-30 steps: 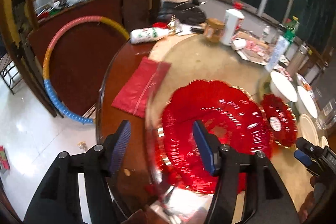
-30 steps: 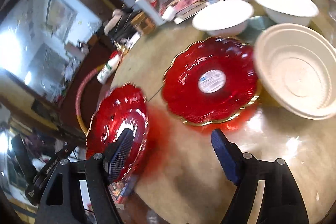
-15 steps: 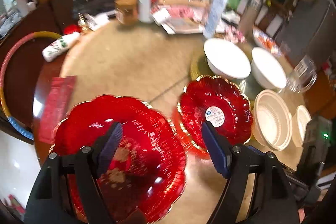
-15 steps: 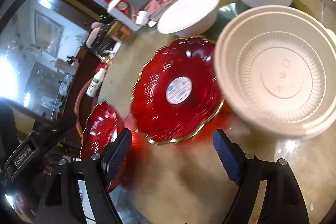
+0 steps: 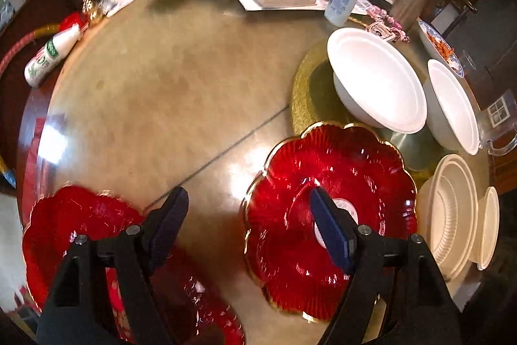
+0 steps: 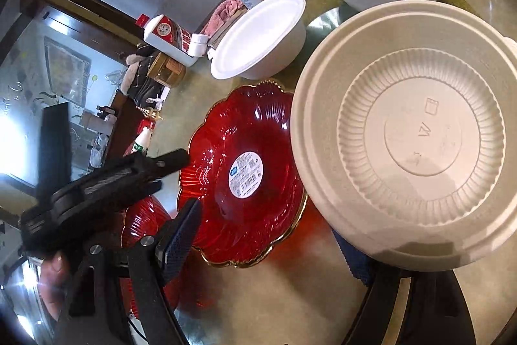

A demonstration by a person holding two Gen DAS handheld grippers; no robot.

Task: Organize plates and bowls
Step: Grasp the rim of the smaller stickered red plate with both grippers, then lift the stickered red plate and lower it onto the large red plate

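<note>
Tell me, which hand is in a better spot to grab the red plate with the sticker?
Probably the left. The left gripper hangs over the red plate with the sticker, fingers open across its near rim. The right gripper sits nearer the cream bowl.

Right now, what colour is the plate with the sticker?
Red with a gold rim, clearest in the right wrist view.

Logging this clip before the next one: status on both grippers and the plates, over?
Left gripper open, empty, over the stickered red plate. Right gripper open, empty, at the beige ribbed bowl. Second red plate apart, table edge. Nothing blocking.
</note>
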